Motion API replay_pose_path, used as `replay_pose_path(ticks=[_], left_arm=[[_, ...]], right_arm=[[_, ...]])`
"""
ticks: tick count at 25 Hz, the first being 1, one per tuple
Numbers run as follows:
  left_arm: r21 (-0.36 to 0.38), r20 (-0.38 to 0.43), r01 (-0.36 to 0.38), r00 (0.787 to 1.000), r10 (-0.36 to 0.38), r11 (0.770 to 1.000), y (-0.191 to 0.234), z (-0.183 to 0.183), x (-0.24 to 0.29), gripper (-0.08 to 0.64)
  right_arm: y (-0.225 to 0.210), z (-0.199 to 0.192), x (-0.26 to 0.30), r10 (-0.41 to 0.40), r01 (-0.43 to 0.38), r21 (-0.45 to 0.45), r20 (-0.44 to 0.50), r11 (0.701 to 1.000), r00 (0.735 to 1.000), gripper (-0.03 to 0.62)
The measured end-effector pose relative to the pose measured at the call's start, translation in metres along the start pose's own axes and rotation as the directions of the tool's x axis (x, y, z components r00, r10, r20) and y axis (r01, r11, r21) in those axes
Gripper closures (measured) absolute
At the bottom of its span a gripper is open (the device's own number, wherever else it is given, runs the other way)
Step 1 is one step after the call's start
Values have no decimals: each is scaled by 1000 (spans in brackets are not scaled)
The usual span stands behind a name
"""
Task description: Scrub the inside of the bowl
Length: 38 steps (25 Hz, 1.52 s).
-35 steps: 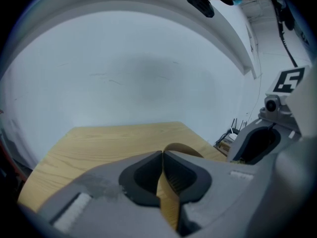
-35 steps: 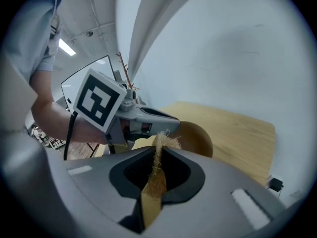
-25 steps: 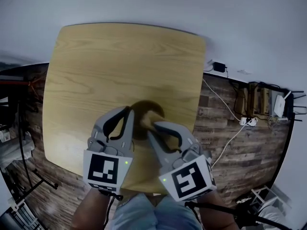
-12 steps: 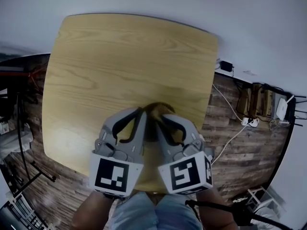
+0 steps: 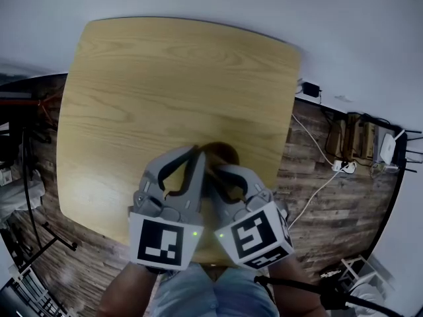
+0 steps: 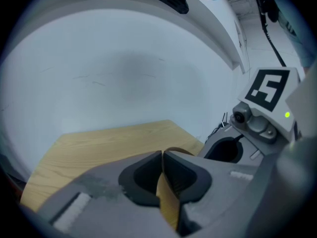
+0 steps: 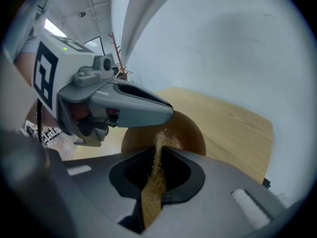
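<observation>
A brown wooden bowl (image 5: 227, 153) sits near the front edge of the table (image 5: 165, 78), mostly hidden under both grippers. My left gripper (image 5: 196, 152) is shut on the bowl's thin rim (image 6: 169, 202), which shows edge-on between its jaws (image 6: 162, 155). My right gripper (image 5: 215, 172) is just beside it. In the right gripper view that gripper (image 7: 158, 150) is shut on a tan fibrous scrubber (image 7: 157, 172), whose frayed tip pokes toward the bowl's inner wall (image 7: 190, 130). The left gripper's finger (image 7: 133, 108) crosses above the bowl there.
The light wooden table stretches away beyond the bowl. To the right lies dark plank floor with cables and a power strip (image 5: 340, 167). The person's jeans-clad legs (image 5: 211, 296) are right below the grippers. The right gripper's marker cube (image 6: 269, 89) stands close at the left gripper's right.
The two grippers have drawn closer together over the bowl. The right gripper has shifted left and tilted, covering most of the bowl.
</observation>
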<state>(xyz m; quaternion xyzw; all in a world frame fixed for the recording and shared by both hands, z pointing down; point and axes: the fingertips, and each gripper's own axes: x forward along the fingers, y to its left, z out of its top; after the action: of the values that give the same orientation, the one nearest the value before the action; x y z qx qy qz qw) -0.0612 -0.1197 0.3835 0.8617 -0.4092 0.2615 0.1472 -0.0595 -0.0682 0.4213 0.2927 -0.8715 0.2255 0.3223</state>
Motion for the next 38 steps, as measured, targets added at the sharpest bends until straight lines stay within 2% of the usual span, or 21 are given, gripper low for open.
replay_pose_path(ticks=[6, 12, 15, 21, 24, 31, 38], left_arm=[[-24, -17, -19, 1000, 18, 1000, 7, -5, -2, 523], [-28, -25, -36, 999, 36, 999, 10, -8, -3, 525], [-32, -25, -45, 999, 44, 998, 14, -7, -6, 525], [29, -10, -50, 999, 50, 998, 16, 0, -6, 525], [32, -10, -46, 999, 47, 998, 12, 1, -5, 525], [-25, -24, -23, 999, 23, 999, 4, -2, -2, 525], [-74, -20, 22, 1000, -24, 997, -3, -6, 2, 525]], right_arm=[[31, 1, -8, 129, -129, -2, -3, 992, 992, 549], [37, -1, -29, 154, -153, -10, 7, 988, 988, 549], [36, 3, -42, 128, -128, -11, 39, 992, 991, 549], [22, 9, -64, 51, -53, 18, 107, 998, 993, 549], [12, 11, -70, 16, -21, 42, 130, 999, 991, 549], [-4, 15, -62, -56, 49, 48, 135, 998, 989, 549], [-14, 16, -37, -100, 99, 20, 83, 995, 992, 549]])
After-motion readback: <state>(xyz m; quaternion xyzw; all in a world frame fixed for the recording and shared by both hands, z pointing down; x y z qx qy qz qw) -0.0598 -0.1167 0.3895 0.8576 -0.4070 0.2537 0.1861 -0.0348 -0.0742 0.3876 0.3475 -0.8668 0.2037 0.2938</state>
